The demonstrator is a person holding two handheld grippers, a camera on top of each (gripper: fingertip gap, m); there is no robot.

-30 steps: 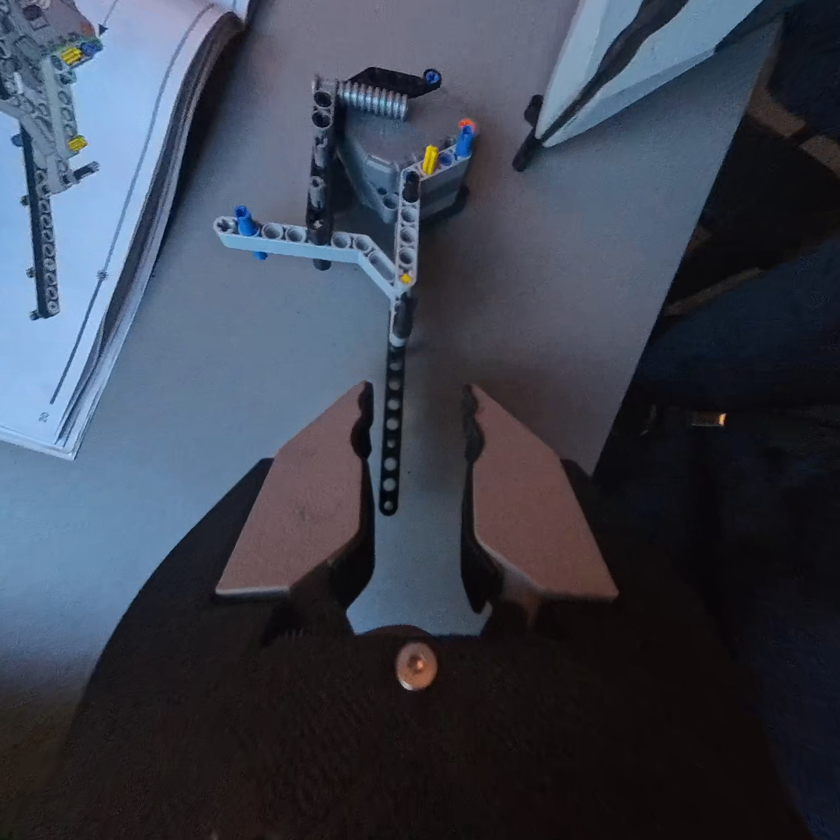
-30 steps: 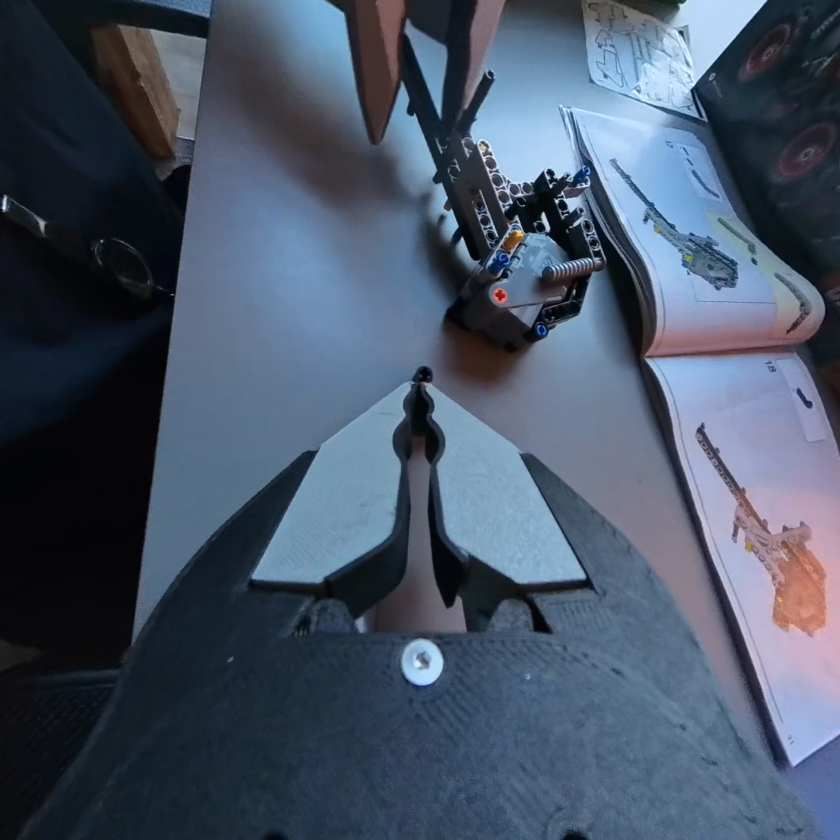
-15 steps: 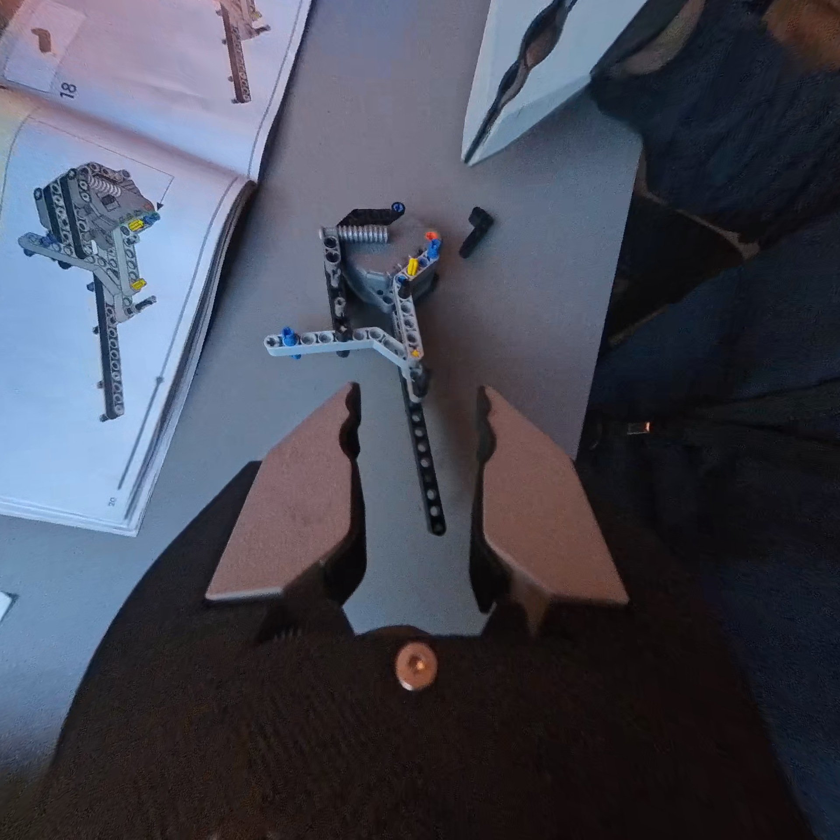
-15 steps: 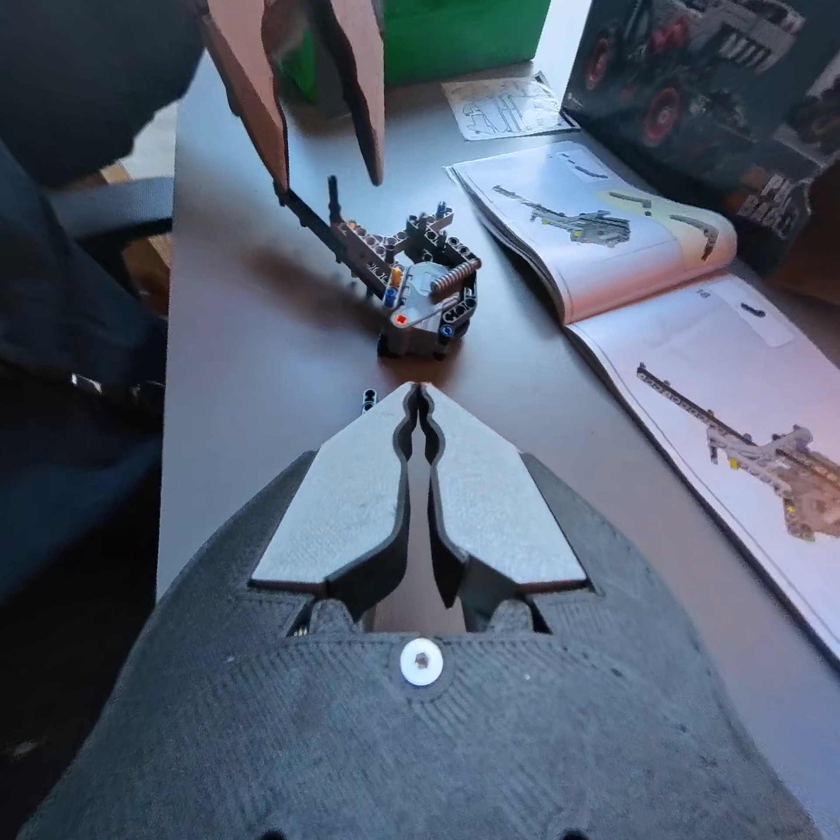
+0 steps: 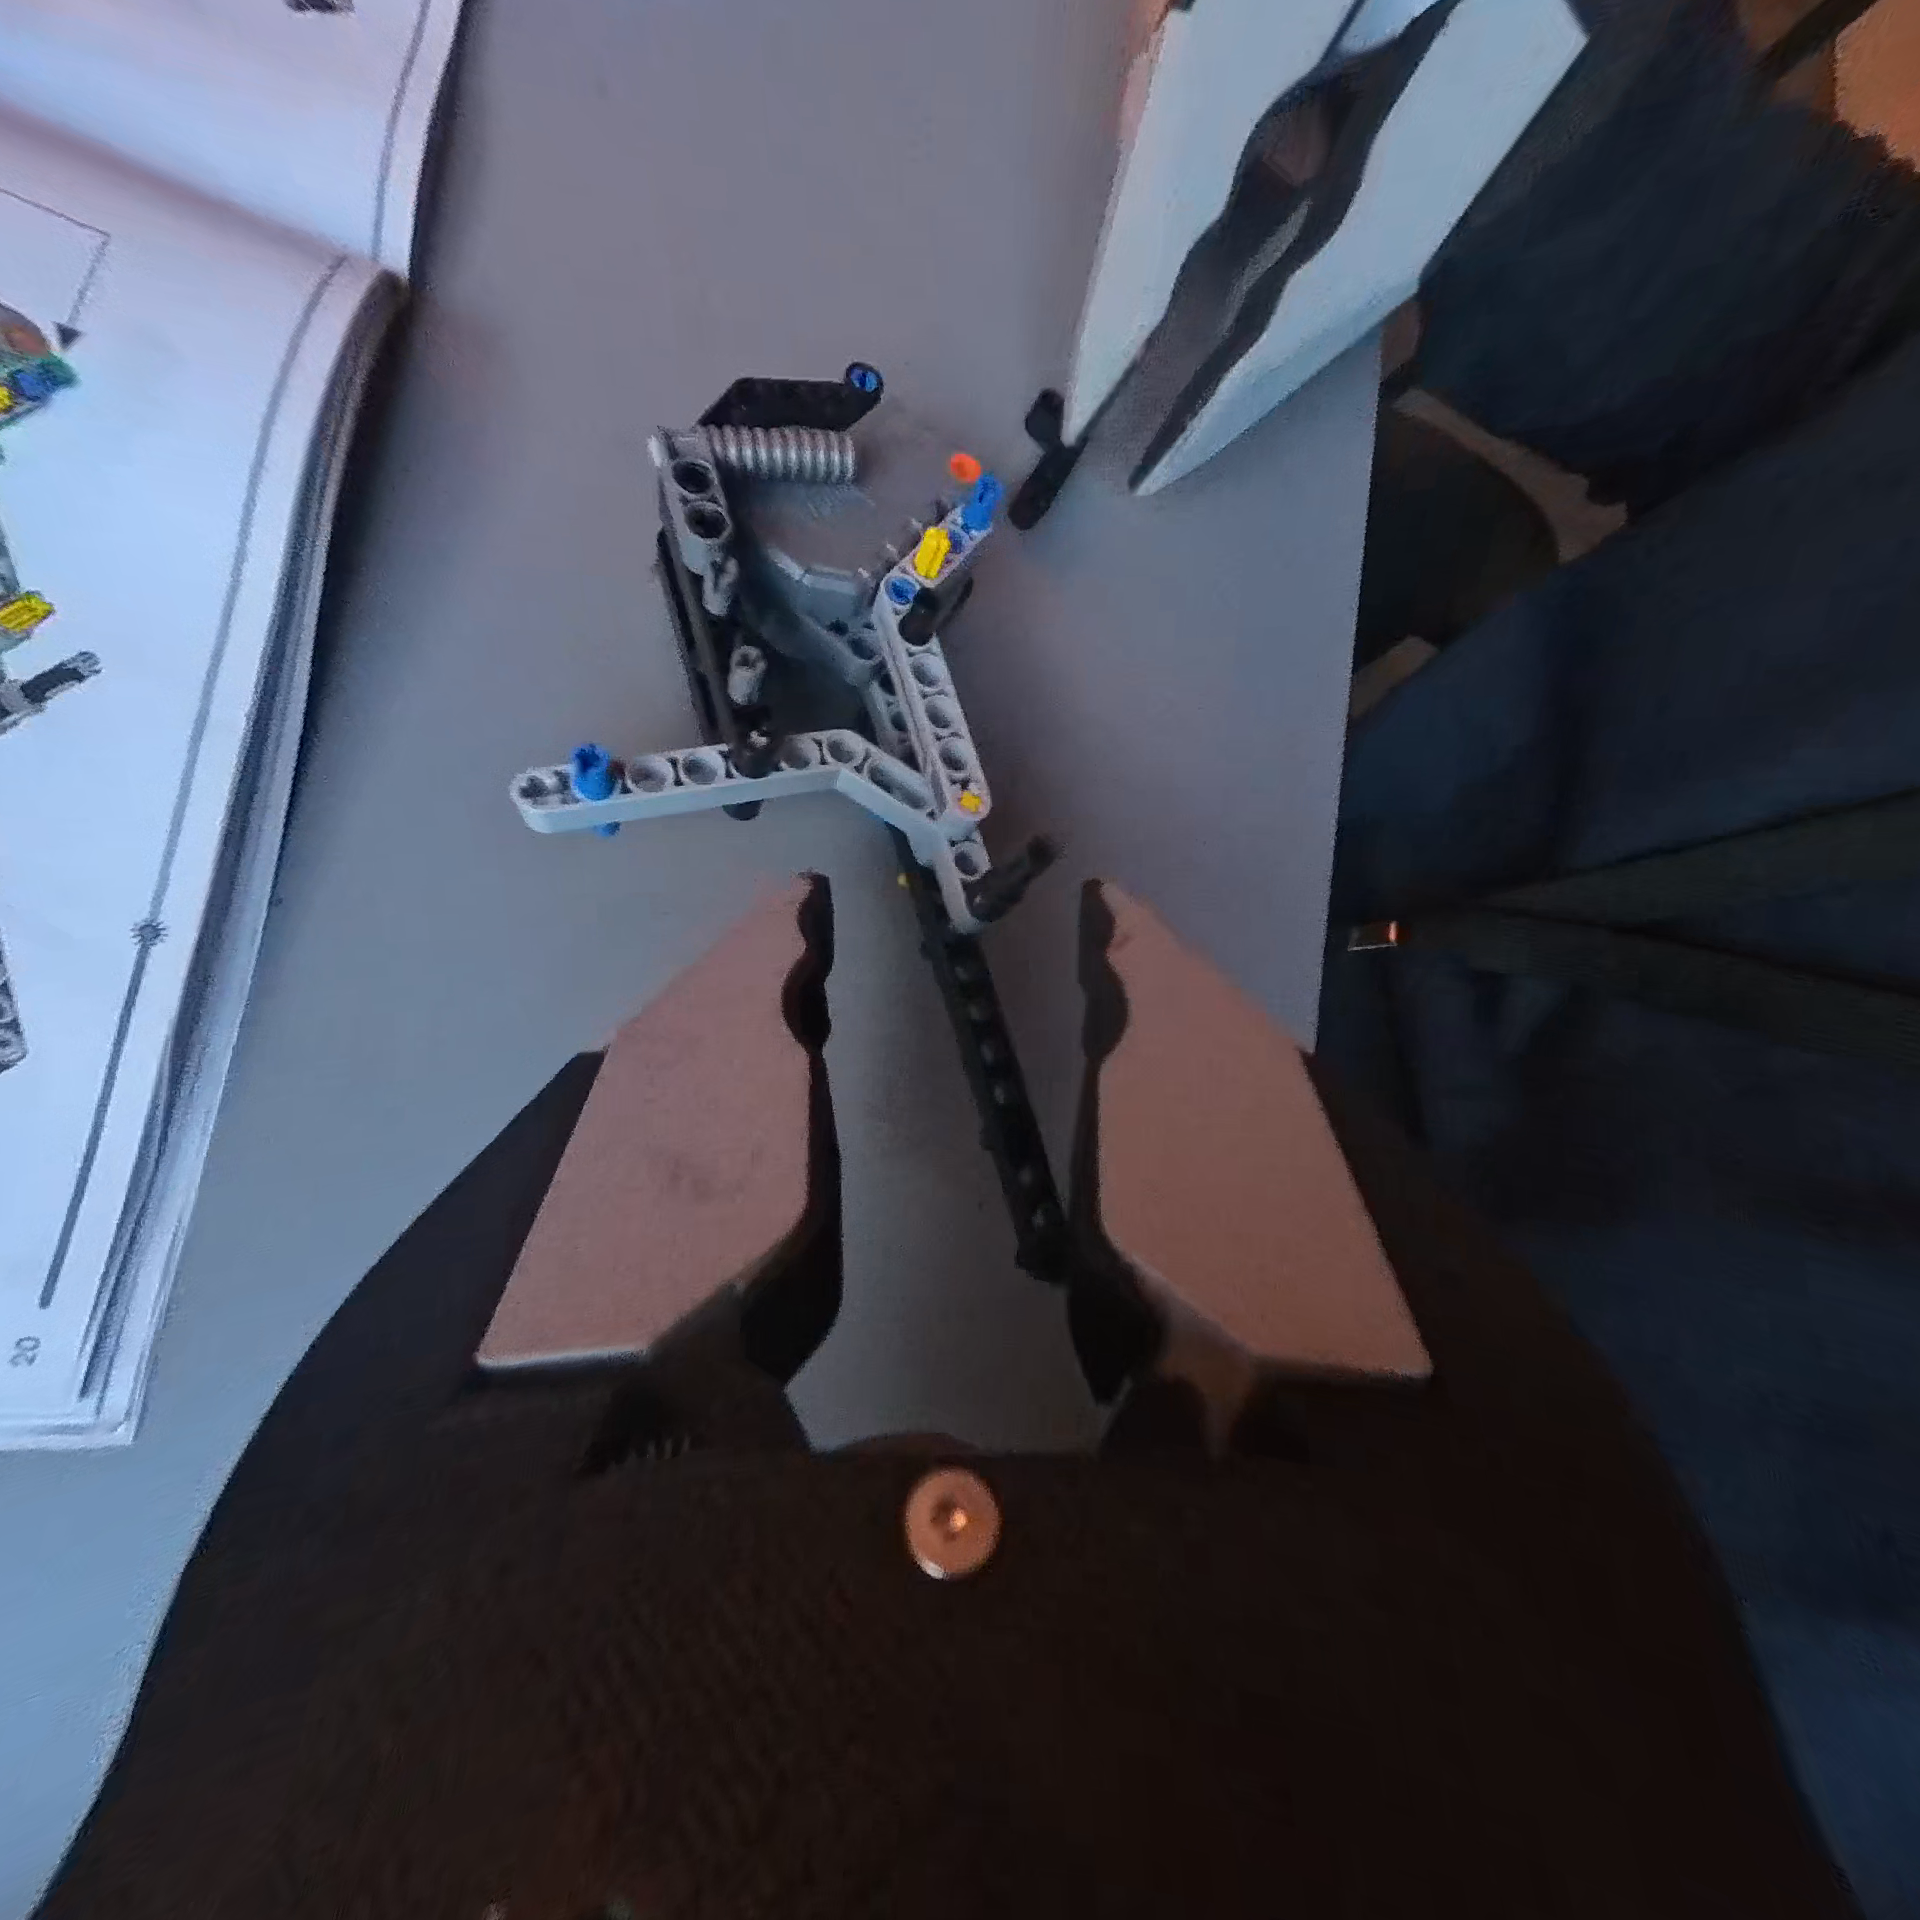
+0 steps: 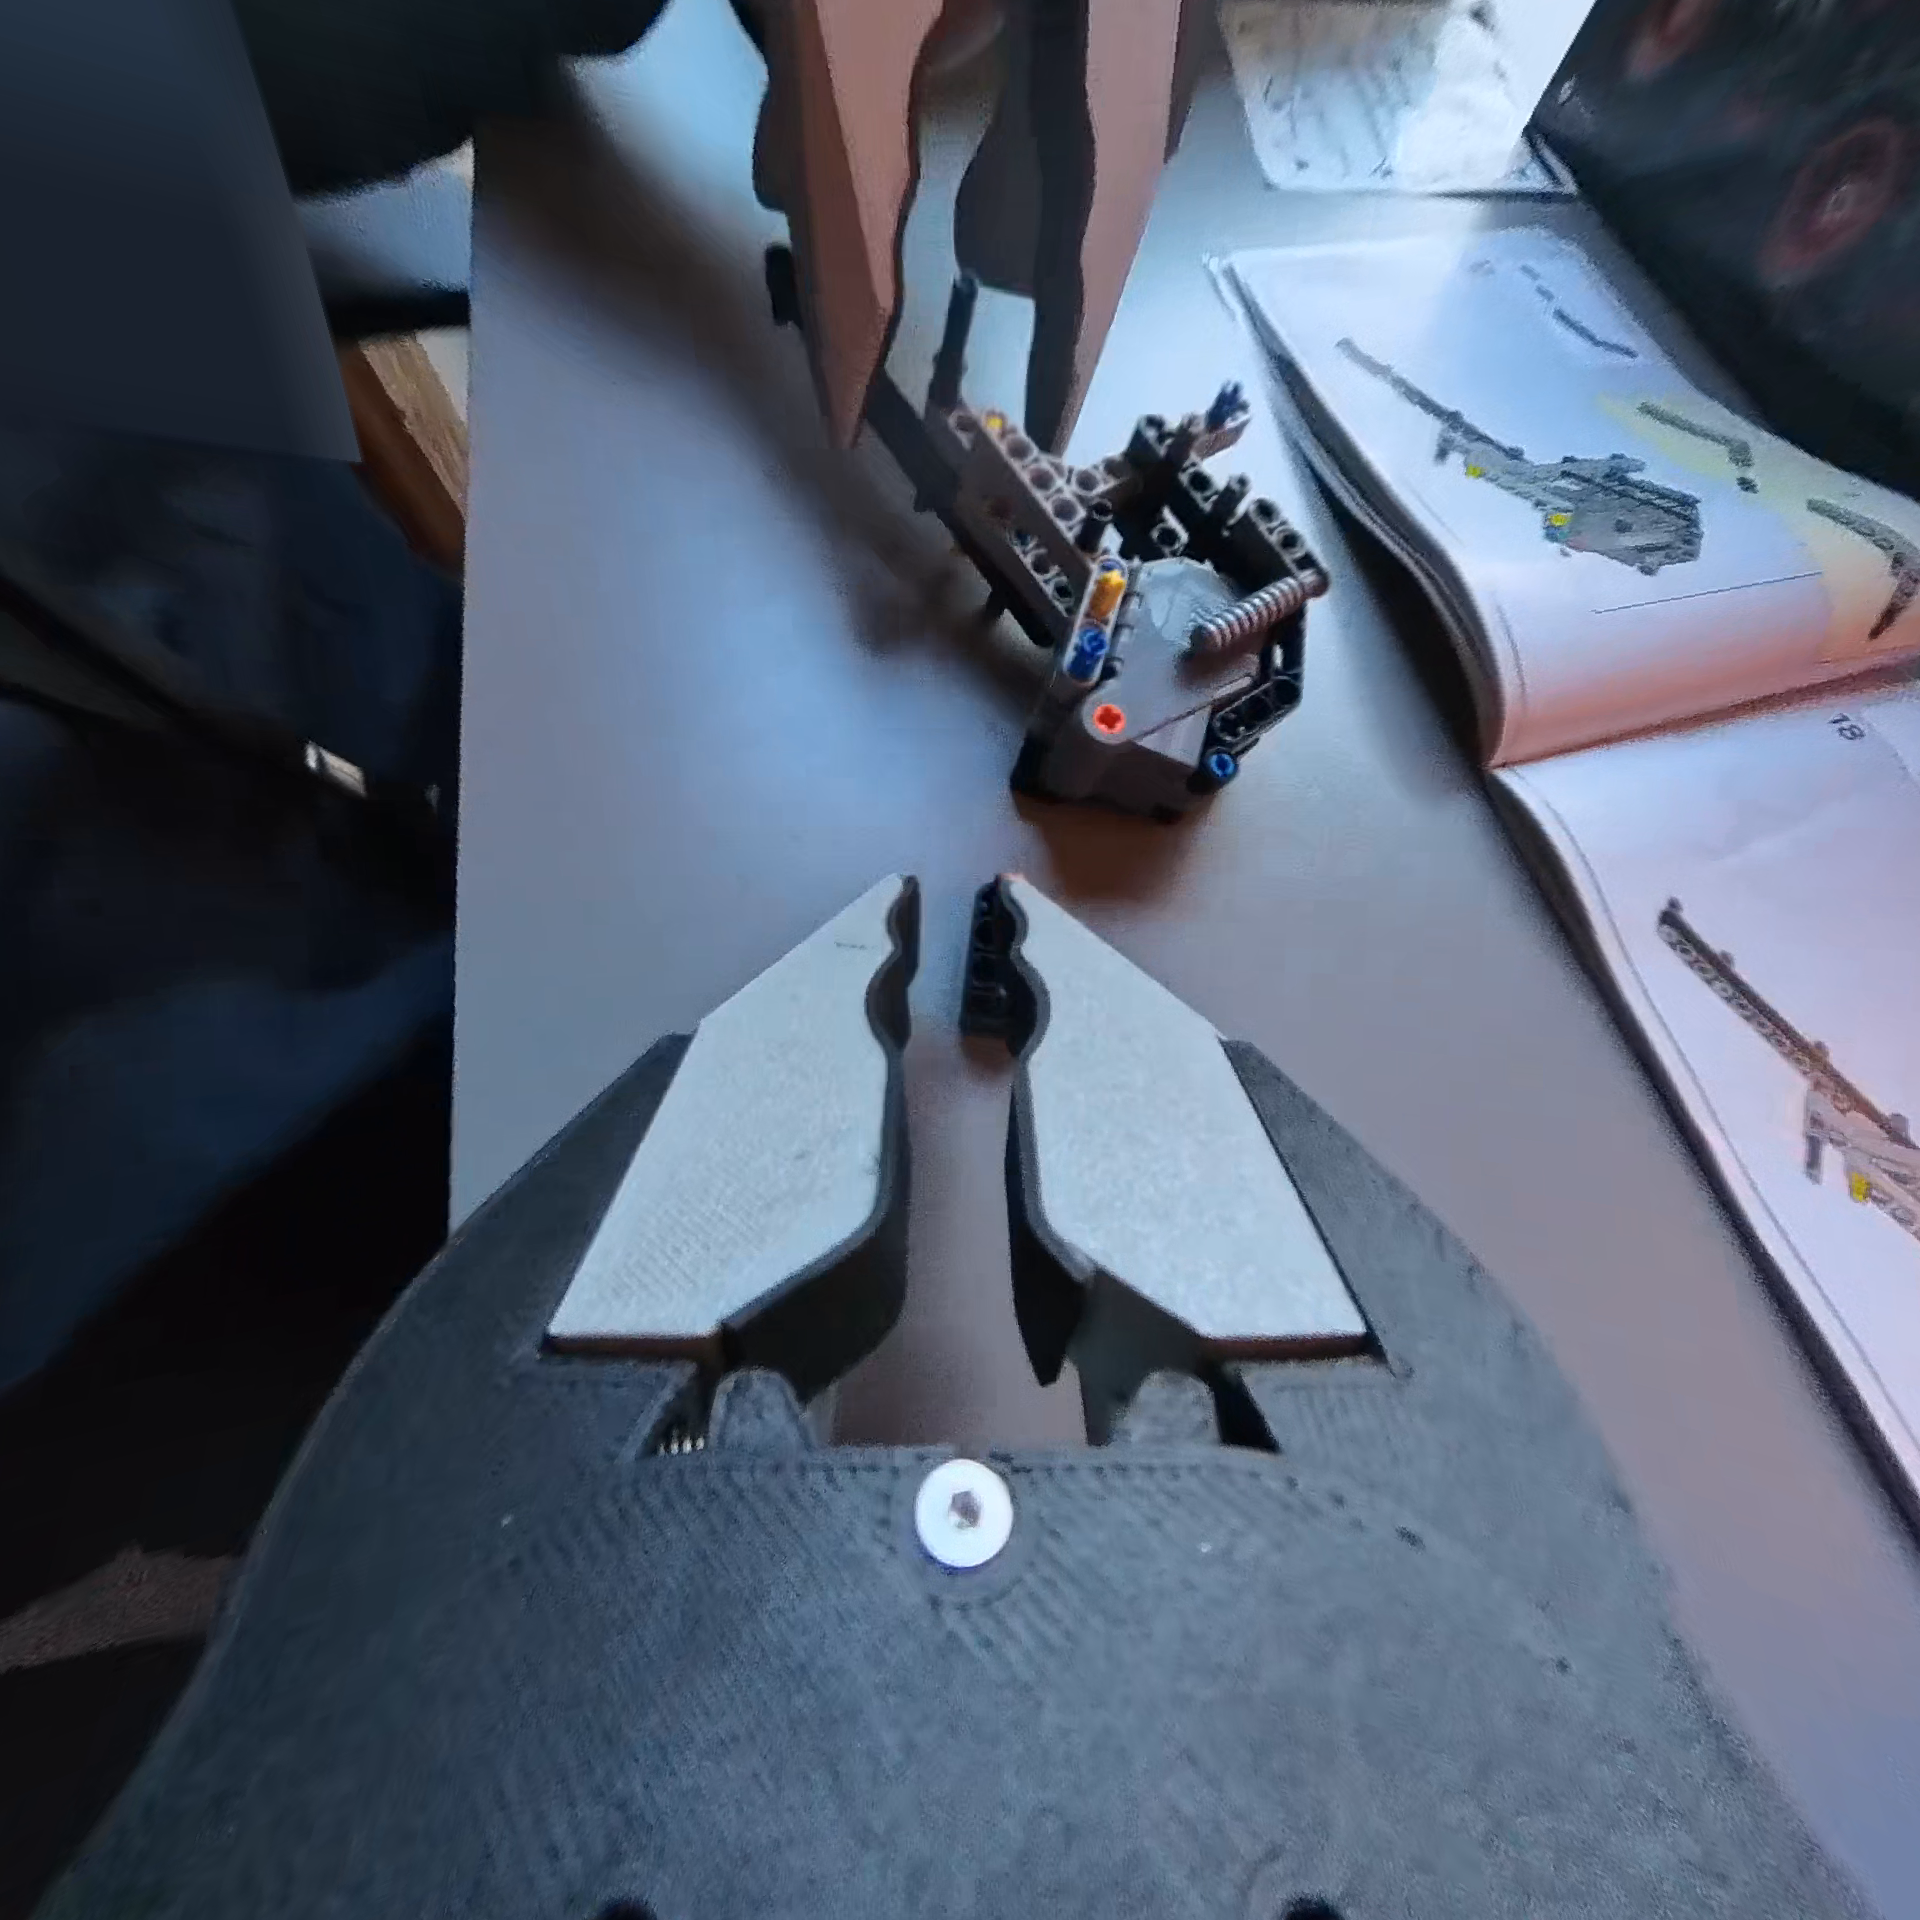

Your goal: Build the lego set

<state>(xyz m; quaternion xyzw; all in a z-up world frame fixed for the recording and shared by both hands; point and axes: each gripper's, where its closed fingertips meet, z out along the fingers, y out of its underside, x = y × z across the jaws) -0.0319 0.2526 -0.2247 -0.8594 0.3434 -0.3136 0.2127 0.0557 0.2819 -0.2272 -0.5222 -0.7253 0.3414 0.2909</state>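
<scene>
In the left wrist view my left gripper hangs over the grey table with its jaws spread wide. The part-built lego assembly lies flat just ahead of the tips. Its long black beam trails back between my fingers, nearer the right-hand one, and I can't tell whether it touches that finger. A light grey angled beam crosses the model, and a metal spring sits at its far end. A small loose black piece lies just beyond the model, right at the tip of my right gripper, which shows at the top of the frame. The open instruction booklet is at the left.

In the right wrist view my right gripper has its jaws parted by a narrow gap. The small black piece sits in that gap, against the right-hand finger and clear of the other, so nothing is clamped. The assembly is near, ahead and to the right, with the left gripper standing over its beam.

I judge I'm at a pick-up step: the loose piece is the next part to go on. Next I need to centre it between the pads and close gently, since a piece this small could twist or skid off. The left gripper should pinch the beam to steady the model.
</scene>
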